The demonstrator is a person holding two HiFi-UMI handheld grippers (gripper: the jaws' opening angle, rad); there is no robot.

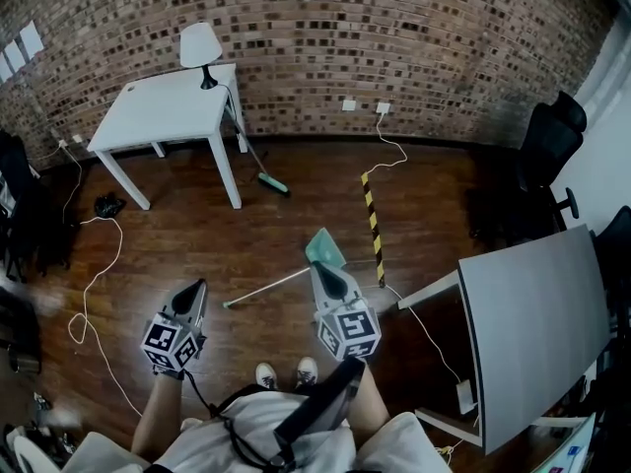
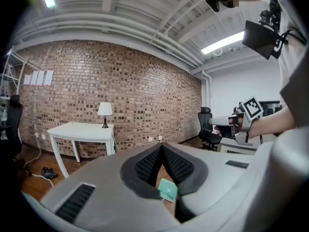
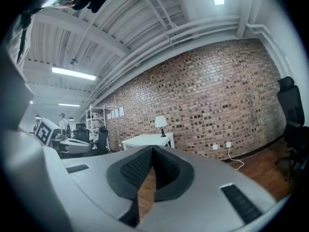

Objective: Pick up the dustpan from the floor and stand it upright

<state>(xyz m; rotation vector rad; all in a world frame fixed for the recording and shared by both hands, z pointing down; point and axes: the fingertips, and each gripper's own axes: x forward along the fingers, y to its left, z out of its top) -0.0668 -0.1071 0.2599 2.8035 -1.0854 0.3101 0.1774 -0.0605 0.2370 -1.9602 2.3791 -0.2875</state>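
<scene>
Closest to the head camera are the person's lap and the two white shoes (image 1: 286, 372) on the dark wooden floor (image 1: 197, 235). Just in front of them the person holds both grippers out, each with its marker cube. The left gripper (image 1: 196, 288) has its jaws pressed together at the tips and nothing is clamped in them. In the left gripper view (image 2: 161, 148) the ribbed pads meet at the front, and only a small gap stays open lower down. Through this gap a piece of the teal dustpan (image 2: 167, 190) shows, far off on the floor and not touched by the pads.

The right gripper (image 1: 327, 274) is closed in the same way and also empty. In its own view (image 3: 153, 150) the tips meet and only bare floor shows in the gap under them.

The dustpan (image 1: 323, 247) lies flat on the floor ahead of the person. Its teal pan is beyond the tip of the right gripper, and its long white handle (image 1: 266, 289) runs back to the left, between the two grippers. A yellow and black striped strip (image 1: 373, 227) lies on the floor just right of the pan.

Farther back a white table (image 1: 168, 106) with a lamp (image 1: 200, 52) stands against the brick wall (image 1: 394, 37), and a broom (image 1: 258, 166) leans on that table. A grey table (image 1: 532, 323) stands at the right.
</scene>
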